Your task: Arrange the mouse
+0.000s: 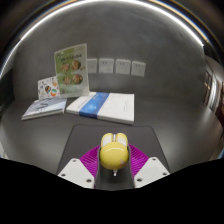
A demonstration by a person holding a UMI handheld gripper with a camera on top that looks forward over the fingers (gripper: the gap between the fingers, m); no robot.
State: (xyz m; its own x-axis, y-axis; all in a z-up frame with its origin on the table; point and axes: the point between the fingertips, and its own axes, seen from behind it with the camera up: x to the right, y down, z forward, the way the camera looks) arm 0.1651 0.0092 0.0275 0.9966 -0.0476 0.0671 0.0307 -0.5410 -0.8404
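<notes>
A yellow mouse (pixel 112 151) sits between my gripper's (pixel 112 160) two fingers, over the near part of a black mouse mat (pixel 90 135). The purple pads (pixel 91 157) press against both sides of the mouse. My gripper is shut on the mouse. I cannot tell whether the mouse rests on the mat or is held just above it. Its short cable end hangs toward me.
Beyond the mat lie a white and blue box (pixel 100 104) and a flat booklet (pixel 45 108) on the grey table. An upright green picture card (pixel 70 66) leans at the back left. A row of wall sockets (pixel 115 66) is on the grey wall.
</notes>
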